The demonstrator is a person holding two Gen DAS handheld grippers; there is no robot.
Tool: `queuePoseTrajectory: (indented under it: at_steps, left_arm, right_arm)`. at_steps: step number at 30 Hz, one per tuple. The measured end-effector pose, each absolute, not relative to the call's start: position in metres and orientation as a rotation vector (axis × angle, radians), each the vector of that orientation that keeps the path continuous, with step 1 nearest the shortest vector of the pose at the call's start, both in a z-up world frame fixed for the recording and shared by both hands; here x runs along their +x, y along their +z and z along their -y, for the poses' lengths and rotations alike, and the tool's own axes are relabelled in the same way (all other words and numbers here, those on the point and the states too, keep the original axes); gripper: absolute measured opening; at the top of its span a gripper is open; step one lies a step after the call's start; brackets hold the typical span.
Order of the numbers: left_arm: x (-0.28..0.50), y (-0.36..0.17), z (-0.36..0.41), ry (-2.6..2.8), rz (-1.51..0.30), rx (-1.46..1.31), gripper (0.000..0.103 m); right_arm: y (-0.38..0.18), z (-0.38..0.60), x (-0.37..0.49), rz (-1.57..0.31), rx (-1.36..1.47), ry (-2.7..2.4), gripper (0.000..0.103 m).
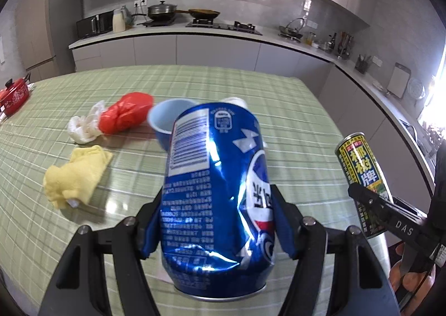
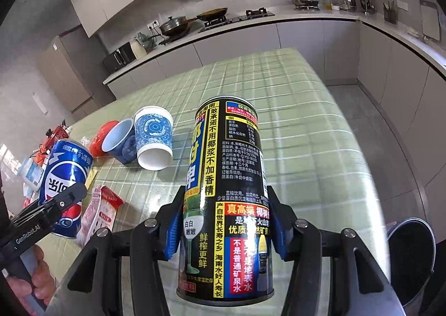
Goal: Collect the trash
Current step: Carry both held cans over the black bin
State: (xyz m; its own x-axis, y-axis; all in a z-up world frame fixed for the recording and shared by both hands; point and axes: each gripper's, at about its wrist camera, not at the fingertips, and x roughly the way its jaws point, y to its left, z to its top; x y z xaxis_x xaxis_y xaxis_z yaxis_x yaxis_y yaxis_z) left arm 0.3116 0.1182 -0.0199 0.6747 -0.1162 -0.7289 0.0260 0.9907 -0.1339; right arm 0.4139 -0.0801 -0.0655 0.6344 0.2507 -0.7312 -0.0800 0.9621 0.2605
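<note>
Trash lay scattered over the green checked counter [image 1: 292, 120], and two pieces of it were already off the surface, one in each gripper. The left gripper [image 1: 216, 221] had its blue-padded fingers [image 1: 281, 221] pressed against both sides of a dented blue cola can [image 1: 214, 190], holding it up with its base toward the camera. The right gripper [image 2: 223, 226] was closed the same way on a tall black coconut-drink can [image 2: 228, 190] covered in yellow and red print, its fingers [image 2: 174, 226] part-way apart at the can's width. Each can also showed at the edge of the other wrist view, so both were held close together above the near edge of the counter. A hand [image 2: 36, 279] gripped the left tool's handle.

Still on the counter were two blue-patterned paper cups [image 2: 153, 137], lying on their sides and touching, with their white openings toward the camera. Beside them sat one crumpled red plastic bag [image 1: 126, 112], and just next to that one wad of white plastic [image 1: 83, 126]. One crumpled yellow cloth [image 1: 75, 176] lay nearer the left gripper. One red-and-white snack wrapper [image 2: 100, 212] lay by the blue can in the right wrist view. One small red pot [image 1: 14, 95] with a lid stood at the far left corner. At the lower right, beside the counter, the rim of one dark round bin [image 2: 412, 254] was visible.
</note>
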Motion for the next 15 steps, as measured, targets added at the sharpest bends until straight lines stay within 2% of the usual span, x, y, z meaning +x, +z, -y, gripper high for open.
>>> queuePoseTrajectory:
  at_steps: [15]
  left_arm:
    - [0.286, -0.016, -0.007, -0.214, -0.817, -0.062, 0.068]
  right_arm:
    - [-0.052, 0.195, 0.350, -0.840, 0.288, 0.098, 0.055]
